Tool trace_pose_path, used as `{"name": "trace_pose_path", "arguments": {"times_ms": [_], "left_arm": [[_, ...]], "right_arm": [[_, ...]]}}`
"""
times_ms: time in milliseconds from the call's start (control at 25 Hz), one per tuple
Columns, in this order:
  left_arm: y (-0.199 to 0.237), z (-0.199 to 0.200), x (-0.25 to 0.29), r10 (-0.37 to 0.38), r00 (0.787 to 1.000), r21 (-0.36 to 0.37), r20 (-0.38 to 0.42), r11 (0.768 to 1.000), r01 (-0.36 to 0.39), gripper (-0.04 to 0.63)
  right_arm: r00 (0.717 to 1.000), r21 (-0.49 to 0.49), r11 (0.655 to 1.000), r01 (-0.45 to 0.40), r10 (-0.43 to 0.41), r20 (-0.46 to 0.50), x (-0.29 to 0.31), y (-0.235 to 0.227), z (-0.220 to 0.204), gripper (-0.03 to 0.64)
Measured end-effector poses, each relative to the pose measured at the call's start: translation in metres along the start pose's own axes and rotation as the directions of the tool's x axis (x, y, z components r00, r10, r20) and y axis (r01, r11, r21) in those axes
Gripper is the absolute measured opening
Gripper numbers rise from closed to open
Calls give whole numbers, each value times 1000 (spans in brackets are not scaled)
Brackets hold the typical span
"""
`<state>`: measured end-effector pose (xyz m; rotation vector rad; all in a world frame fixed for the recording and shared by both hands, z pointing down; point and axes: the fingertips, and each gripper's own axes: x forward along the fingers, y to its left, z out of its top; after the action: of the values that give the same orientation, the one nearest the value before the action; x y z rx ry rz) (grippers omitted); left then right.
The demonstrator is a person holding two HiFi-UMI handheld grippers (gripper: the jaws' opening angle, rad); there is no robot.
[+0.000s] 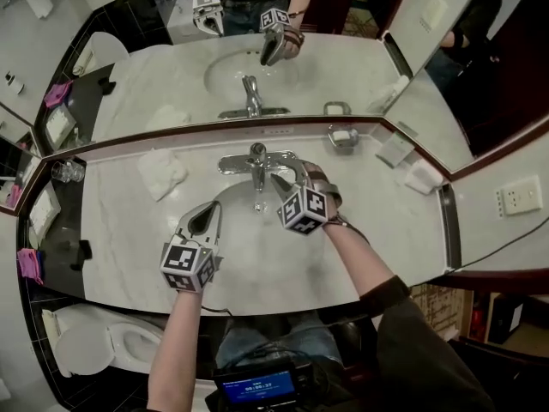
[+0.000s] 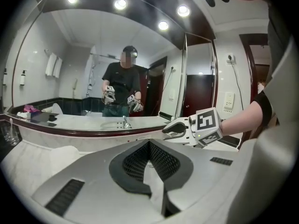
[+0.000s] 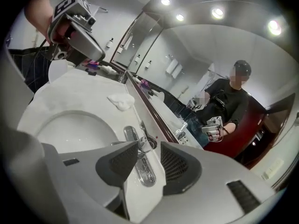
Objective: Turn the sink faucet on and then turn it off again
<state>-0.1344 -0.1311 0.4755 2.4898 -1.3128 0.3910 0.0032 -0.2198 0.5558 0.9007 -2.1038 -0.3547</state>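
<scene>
**Head view, read from left to right.** At the left of the frame, a crumpled white cloth (image 1: 161, 173) lay on the marble worktop (image 1: 120, 230). Left of centre, the left hand-held gripper (image 1: 210, 211) was held over the near-left rim of the sink basin (image 1: 257, 269). Its jaws were closed together with nothing between them, apart from the faucet. At centre, just below the edge of the mirror (image 1: 171, 80), the chrome faucet (image 1: 256, 163) stood behind the basin. Just to its right, the right hand-held gripper (image 1: 279, 181) was positioned close, jaws apart. In the right gripper view the faucet's top was seen in the gap between the jaws, beside one jaw tip, with no pad pressed on it. Further right, a soap dish (image 1: 343, 136) was set against the mirror.

**Progress, as judged.** No grip on the faucet was established, so at least one turn appeared still to be made. Whether water was running could not be settled. A faint streak below the spout was too small to be read, and no clear flow was shown in the basin. The lever's setting was partly masked by the right jaws.
</scene>
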Motion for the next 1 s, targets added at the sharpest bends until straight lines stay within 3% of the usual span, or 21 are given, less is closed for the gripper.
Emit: {"name": "trace_pose_path", "arguments": {"times_ms": [280, 600, 680, 760, 1000], "left_arm": [[16, -10, 6, 6, 1000, -26, 14, 1000, -6, 0], [20, -18, 7, 3, 1000, -28, 6, 1000, -3, 0], [22, -21, 6, 4, 1000, -33, 8, 999, -3, 0], [24, -22, 6, 8, 1000, -35, 9, 999, -8, 0], [29, -36, 4, 11, 1000, -46, 5, 999, -11, 0]], "right_arm": [[999, -141, 989, -51, 48, -25, 57, 10, 5, 176], [998, -229, 972, -62, 60, -19, 94, 12, 15, 175], [998, -262, 963, -63, 62, -10, 101, 16, 18, 153], [998, -287, 956, -62, 66, 3, 103, 20, 19, 81], [998, -292, 956, -35, 47, 34, 102, 21, 20, 75]]}}
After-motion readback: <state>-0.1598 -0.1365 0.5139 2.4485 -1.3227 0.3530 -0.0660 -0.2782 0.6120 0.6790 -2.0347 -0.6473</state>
